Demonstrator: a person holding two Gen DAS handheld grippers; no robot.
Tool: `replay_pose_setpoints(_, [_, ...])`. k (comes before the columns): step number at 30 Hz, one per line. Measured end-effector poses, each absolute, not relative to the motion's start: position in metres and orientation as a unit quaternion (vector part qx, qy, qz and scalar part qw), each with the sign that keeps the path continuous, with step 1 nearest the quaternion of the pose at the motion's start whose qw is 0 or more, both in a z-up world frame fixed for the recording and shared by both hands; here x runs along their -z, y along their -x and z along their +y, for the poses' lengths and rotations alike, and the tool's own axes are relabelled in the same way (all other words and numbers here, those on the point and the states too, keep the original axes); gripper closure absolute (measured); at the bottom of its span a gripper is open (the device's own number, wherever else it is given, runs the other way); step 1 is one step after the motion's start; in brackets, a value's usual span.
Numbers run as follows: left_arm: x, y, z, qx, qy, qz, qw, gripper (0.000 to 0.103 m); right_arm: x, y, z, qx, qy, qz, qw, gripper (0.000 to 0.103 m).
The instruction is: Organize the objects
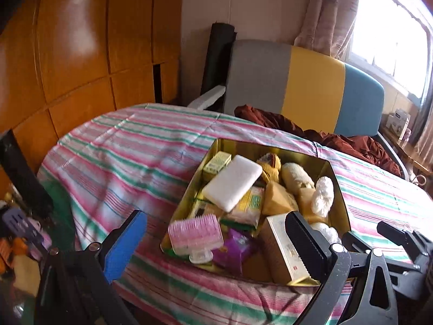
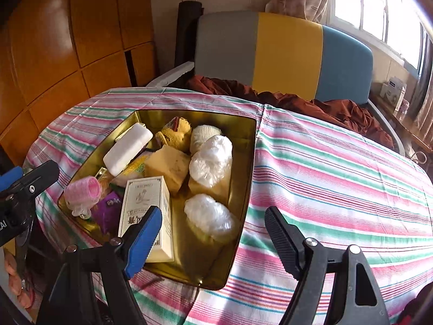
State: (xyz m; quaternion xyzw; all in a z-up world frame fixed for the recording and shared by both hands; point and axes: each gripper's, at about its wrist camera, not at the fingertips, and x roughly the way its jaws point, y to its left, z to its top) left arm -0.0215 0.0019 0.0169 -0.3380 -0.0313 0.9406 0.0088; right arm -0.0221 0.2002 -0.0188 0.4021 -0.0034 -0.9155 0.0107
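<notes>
A gold tin box (image 1: 334,187) (image 2: 245,162) sits on the striped tablecloth, full of small items: a pink hair roller (image 1: 193,233) (image 2: 82,191), a white foam block (image 1: 232,182) (image 2: 127,149), a cream carton (image 1: 282,246) (image 2: 146,208), a purple packet (image 1: 234,246), yellow sponges (image 2: 170,163) and white plastic bundles (image 2: 211,159). My left gripper (image 1: 216,241) is open and empty, just above the box's near edge. My right gripper (image 2: 213,233) is open and empty over the box's near right corner. The left gripper shows at the right wrist view's left edge (image 2: 29,178).
The round table (image 1: 130,140) (image 2: 338,168) wears a pink, green and white striped cloth. A chair with grey, yellow and blue back (image 1: 311,86) (image 2: 286,51) holds a rust-red cloth (image 2: 311,103). Wooden cabinets (image 1: 75,48) stand left. Clutter lies on the floor at left (image 1: 21,233).
</notes>
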Motion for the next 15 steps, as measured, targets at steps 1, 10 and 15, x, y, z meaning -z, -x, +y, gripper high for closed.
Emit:
replay_pose_setpoints(1, [-0.016,0.019,0.002,-0.941,0.337,-0.034,0.011,0.0,0.02,0.021,0.199,0.915,-0.403,-0.003,0.011,0.023])
replay_pose_setpoints(10, [-0.012,0.001,0.005,-0.95,0.311,-0.018,-0.001,0.0,0.025,0.013,0.191,0.914,-0.405,0.003,0.016,0.023])
replay_pose_setpoints(15, [-0.012,0.001,0.004,-0.95,0.312,-0.018,-0.002,0.0,0.024,0.012,0.192,0.916,-0.402,0.002,0.013,0.023])
